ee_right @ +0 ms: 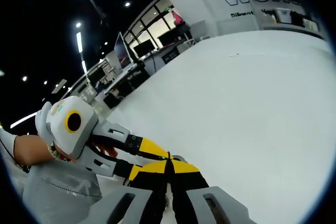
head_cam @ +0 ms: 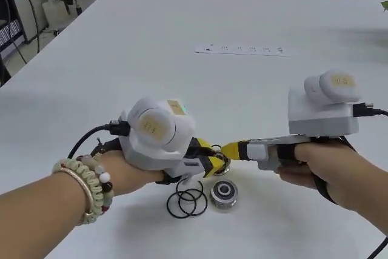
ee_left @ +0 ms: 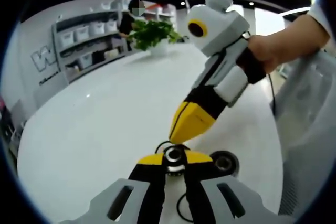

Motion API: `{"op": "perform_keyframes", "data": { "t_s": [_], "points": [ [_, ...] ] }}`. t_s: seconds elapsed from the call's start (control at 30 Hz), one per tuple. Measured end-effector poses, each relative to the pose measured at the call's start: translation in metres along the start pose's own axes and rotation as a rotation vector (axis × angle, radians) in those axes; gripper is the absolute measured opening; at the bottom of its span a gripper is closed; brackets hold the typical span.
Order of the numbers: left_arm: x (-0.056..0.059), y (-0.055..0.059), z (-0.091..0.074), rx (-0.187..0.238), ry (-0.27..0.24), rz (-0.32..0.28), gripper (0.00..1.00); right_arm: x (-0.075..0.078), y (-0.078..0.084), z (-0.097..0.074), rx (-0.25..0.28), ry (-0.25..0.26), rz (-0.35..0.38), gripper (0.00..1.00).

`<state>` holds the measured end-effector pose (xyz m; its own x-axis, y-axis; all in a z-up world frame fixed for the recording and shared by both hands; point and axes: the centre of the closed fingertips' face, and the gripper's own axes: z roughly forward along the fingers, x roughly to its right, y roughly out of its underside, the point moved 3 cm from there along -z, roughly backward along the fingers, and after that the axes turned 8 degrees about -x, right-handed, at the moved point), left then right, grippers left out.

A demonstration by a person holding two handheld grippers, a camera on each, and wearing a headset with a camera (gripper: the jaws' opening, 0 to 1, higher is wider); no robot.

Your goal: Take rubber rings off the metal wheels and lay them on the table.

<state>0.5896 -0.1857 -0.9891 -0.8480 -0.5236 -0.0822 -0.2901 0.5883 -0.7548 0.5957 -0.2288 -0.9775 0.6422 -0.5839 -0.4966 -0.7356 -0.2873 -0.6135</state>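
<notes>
My left gripper [ee_left: 174, 160] clamps a metal wheel [ee_left: 174, 152]; my right gripper [ee_right: 168, 168], jaws pressed together, noses against it, rubber rings [head_cam: 187, 202] lying on the table [head_cam: 182, 77].

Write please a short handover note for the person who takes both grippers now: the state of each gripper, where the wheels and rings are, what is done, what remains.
Left gripper: shut on a metal wheel, held just above the table.
Right gripper: jaws shut, tip at that wheel's rim; I cannot tell whether it pinches a ring.
On the table: loose rubber rings overlapping in a small heap, with a second wheel beside them.
Done: those rings are off and laid down.
Left: probably the held wheel's ring; check the second wheel too.
</notes>
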Motion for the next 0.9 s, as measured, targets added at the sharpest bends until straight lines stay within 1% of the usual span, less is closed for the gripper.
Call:
{"op": "perform_keyframes", "data": {
  "t_s": [0.07,0.13,0.17,0.2,0.23,0.27,0.33,0.37,0.47,0.53,0.63,0.7,0.8,0.87,0.9],
  "points": [
    [0.0,0.0,0.0,-0.001,0.0,-0.006,0.14,0.007,0.003,-0.001,-0.012,0.021,-0.003,0.0],
    [-0.001,-0.001,0.0,-0.007,0.001,-0.015,0.14,0.011,0.007,-0.001,-0.023,0.028,0.002,0.0],
    [-0.001,-0.001,0.0,-0.013,0.002,-0.03,0.14,0.011,0.008,-0.001,-0.025,0.027,0.009,0.0],
    [-0.001,-0.001,0.0,-0.018,0.006,-0.027,0.14,0.01,0.007,-0.001,-0.022,0.021,0.019,0.0],
    [0.0,-0.001,-0.001,-0.036,0.015,-0.021,0.14,0.01,0.007,-0.001,-0.02,0.017,0.022,0.0],
    [0.0,-0.001,-0.002,-0.045,0.018,-0.023,0.14,0.009,0.005,-0.002,-0.015,0.015,0.025,0.0],
    [-0.002,-0.004,-0.005,-0.047,0.02,-0.04,0.15,0.009,0.004,-0.002,-0.011,0.018,0.02,0.0],
    [-0.003,-0.005,-0.006,-0.042,0.017,-0.048,0.15,0.008,0.003,-0.002,-0.009,0.019,0.019,0.0],
    [-0.007,-0.013,-0.013,-0.016,0.004,-0.042,0.17,0.011,0.004,-0.002,-0.013,0.026,0.024,0.0],
    [-0.009,-0.018,-0.017,-0.004,-0.003,-0.05,0.19,0.012,0.005,-0.003,-0.012,0.028,0.026,0.0],
    [-0.013,-0.029,-0.026,0.043,-0.013,-0.057,0.2,0.015,0.002,-0.005,0.001,0.04,0.028,0.0],
    [-0.015,-0.035,-0.033,0.053,-0.021,-0.057,0.21,0.016,0.001,-0.007,0.009,0.04,0.036,0.0],
    [-0.016,-0.04,-0.042,0.065,-0.033,-0.03,0.25,0.018,0.0,-0.01,0.021,0.041,0.047,0.0],
    [-0.018,-0.044,-0.05,0.07,-0.028,-0.022,0.28,0.019,-0.001,-0.01,0.027,0.04,0.052,0.0],
    [-0.017,-0.046,-0.053,0.073,-0.022,-0.018,0.29,0.018,-0.002,-0.011,0.028,0.039,0.053,0.0]
  ]
}}
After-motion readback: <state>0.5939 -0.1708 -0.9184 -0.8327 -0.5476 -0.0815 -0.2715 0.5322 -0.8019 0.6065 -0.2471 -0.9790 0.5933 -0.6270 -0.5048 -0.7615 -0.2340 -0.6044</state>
